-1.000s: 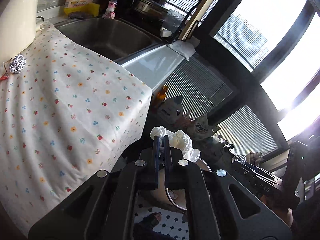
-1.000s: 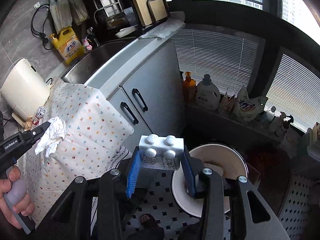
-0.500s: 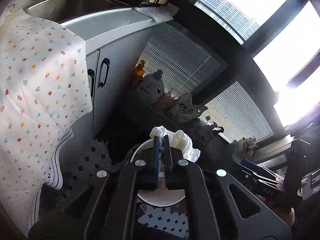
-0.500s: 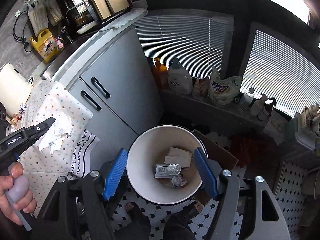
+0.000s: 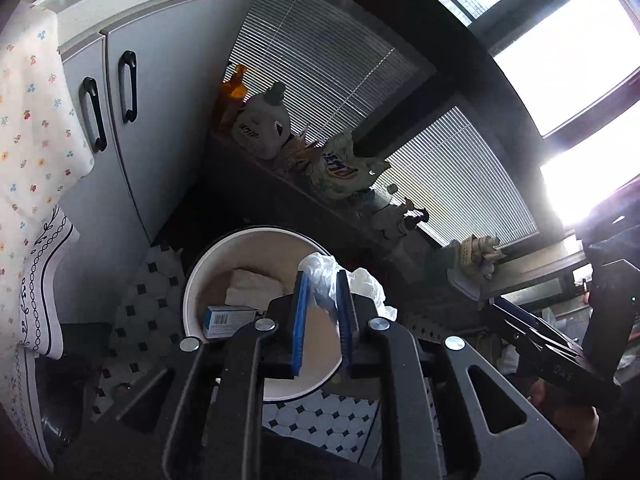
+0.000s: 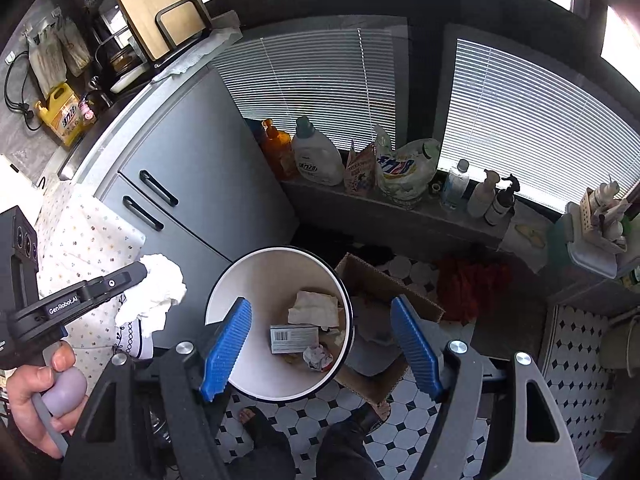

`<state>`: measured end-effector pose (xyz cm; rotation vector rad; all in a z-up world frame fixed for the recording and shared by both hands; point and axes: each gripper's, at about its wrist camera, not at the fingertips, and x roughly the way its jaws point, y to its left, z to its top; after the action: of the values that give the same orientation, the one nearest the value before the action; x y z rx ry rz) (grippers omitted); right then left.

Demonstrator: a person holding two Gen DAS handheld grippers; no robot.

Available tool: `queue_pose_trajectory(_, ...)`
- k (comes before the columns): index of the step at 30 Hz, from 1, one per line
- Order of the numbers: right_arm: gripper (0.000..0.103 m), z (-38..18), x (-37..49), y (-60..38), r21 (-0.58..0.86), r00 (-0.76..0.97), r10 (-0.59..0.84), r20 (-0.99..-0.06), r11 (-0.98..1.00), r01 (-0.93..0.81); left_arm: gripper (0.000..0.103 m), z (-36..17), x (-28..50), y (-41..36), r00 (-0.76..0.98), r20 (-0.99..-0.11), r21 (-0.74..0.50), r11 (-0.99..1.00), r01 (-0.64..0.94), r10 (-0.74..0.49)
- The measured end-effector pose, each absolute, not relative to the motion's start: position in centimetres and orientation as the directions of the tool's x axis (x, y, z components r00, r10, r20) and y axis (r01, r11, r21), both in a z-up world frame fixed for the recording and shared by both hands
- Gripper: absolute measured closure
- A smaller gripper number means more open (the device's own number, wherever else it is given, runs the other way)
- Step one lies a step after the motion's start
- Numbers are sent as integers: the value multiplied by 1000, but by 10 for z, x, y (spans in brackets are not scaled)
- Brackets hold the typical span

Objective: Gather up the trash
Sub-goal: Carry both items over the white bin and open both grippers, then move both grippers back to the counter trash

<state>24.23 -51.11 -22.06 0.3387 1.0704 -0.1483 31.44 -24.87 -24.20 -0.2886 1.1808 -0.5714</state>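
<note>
A white round bin (image 6: 224,280) stands on the tiled floor and holds a barcode box (image 6: 294,338), a paper napkin (image 6: 314,306) and a crumpled wad (image 6: 318,358). My right gripper (image 6: 318,302) hangs over the bin; its jaws are opening and nothing is between them. My left gripper (image 5: 322,280) points down at the bin (image 5: 192,280), its jaws opening with a crumpled white tissue (image 5: 360,280) loose between the blue pads. In the right wrist view the left gripper (image 6: 140,270) is left of the bin's rim, with the tissue (image 6: 156,288) at its tip.
A grey cabinet (image 6: 192,184) with two black handles stands behind the bin. The flowered cloth (image 6: 80,236) hangs at left. A cardboard box (image 6: 384,292) sits right of the bin and a red cloth (image 6: 468,284) beyond it. Detergent bottles (image 6: 316,156) line the window ledge. A person's feet (image 6: 256,420) stand below.
Both grippers moved from the clothed table to above the bin. The right jaws opened and the thing they held now lies in the bin. The left jaws have parted around the tissue.
</note>
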Motion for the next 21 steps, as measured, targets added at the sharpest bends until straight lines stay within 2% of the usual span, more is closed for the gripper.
queue_pose_trajectory(1,31,-221,242,-512,202,477,44,-878,937,285,49,-241,314,-250,264,-783,-501,822,271,-564)
queue_pose_trajectory(6,30,-220,242,-508,220,485,56,-873,932,288,31,-227,312,-241,302,-780,-480,833,275,-548)
queue_pose_trajectory(10,27,-218,250,-492,235,496,74,-865,933,271,22,-211,316,-213,352,-787,-442,861,252,-507)
queue_pose_trajectory(21,16,-192,293,-383,277,536,173,-826,954,119,12,-161,312,-80,522,-770,-372,923,99,-366)
